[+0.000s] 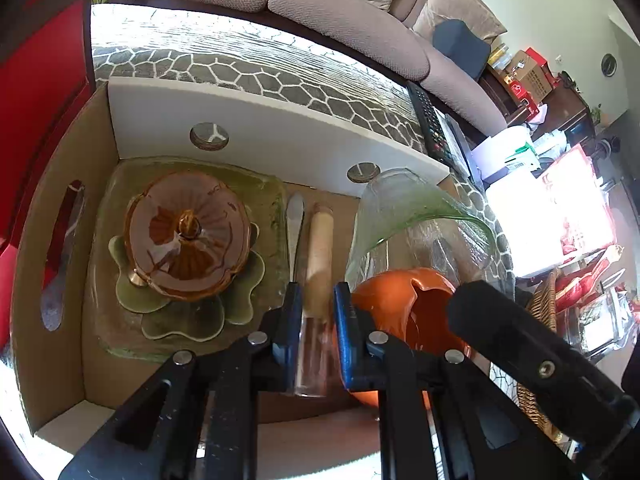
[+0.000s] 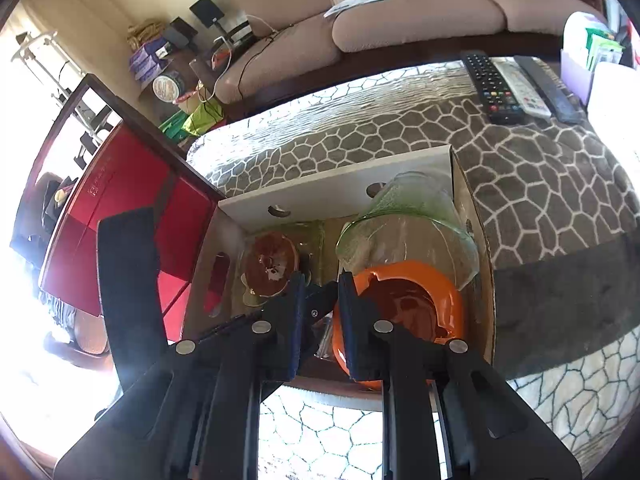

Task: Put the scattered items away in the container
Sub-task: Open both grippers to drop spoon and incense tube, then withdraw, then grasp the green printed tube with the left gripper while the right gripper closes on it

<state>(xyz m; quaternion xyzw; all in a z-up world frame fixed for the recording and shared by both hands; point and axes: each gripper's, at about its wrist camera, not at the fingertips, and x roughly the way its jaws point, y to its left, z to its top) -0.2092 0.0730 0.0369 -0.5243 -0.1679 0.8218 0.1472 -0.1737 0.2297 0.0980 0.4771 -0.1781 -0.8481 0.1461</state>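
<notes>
A cardboard box (image 1: 48, 176) holds an amber glass lidded dish (image 1: 186, 236) on a green leaf plate, a butter knife (image 1: 295, 224), a green-tinted glass bowl (image 1: 404, 208) and an orange bowl (image 1: 396, 300). My left gripper (image 1: 318, 312) is shut on a clear glass tube with a pale wooden-looking top (image 1: 320, 248), low inside the box. In the right wrist view, my right gripper (image 2: 322, 304) hovers over the box (image 2: 476, 248) beside the orange bowl (image 2: 404, 300), jaws narrowly apart and empty.
The box sits on a grey honeycomb-patterned cloth (image 2: 520, 152). Remote controls (image 2: 492, 84) lie at the far right of the table. A red panel (image 2: 120, 216) stands left of the box. A wicker basket (image 1: 544, 320) is at the right. A sofa (image 1: 320, 8) lies behind.
</notes>
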